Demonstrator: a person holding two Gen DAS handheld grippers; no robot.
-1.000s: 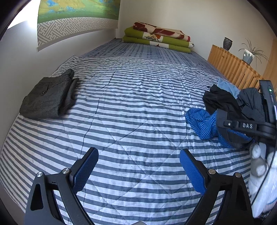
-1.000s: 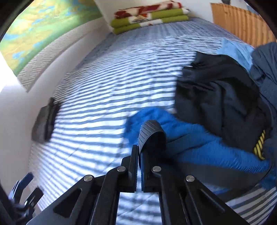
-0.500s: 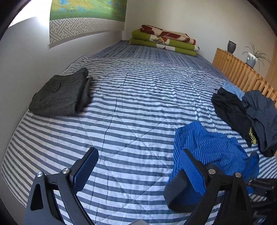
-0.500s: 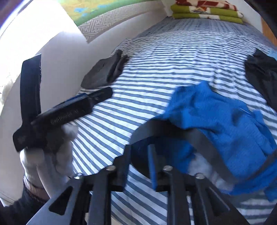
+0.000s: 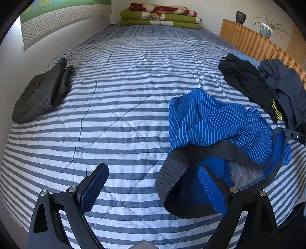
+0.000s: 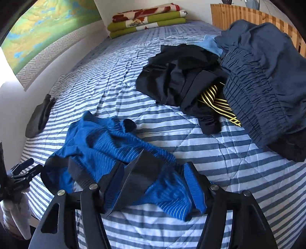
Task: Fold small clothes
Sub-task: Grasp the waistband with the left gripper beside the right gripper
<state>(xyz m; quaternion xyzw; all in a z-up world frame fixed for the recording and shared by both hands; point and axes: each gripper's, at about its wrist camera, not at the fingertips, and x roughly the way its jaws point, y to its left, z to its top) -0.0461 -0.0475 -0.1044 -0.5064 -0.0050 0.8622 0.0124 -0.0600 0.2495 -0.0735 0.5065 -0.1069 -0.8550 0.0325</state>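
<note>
Blue striped briefs with a dark waistband lie crumpled on the striped bed cover, near its front edge. My left gripper is open; its right finger sits against the waistband loop, its left finger over bare cover. In the right wrist view the briefs lie spread between the fingers of my right gripper, which is open with the cloth loose under it. A folded grey garment rests at the left edge of the bed.
A heap of dark clothes and navy shorts lies at the right by a wooden slatted rail. Folded green and red blankets sit at the far end. A wall runs along the left side.
The right gripper, shut on the waistband before, pulled the blue briefs out of the heap toward the near edge and has opened. The left gripper stayed open and now touches the waistband.
</note>
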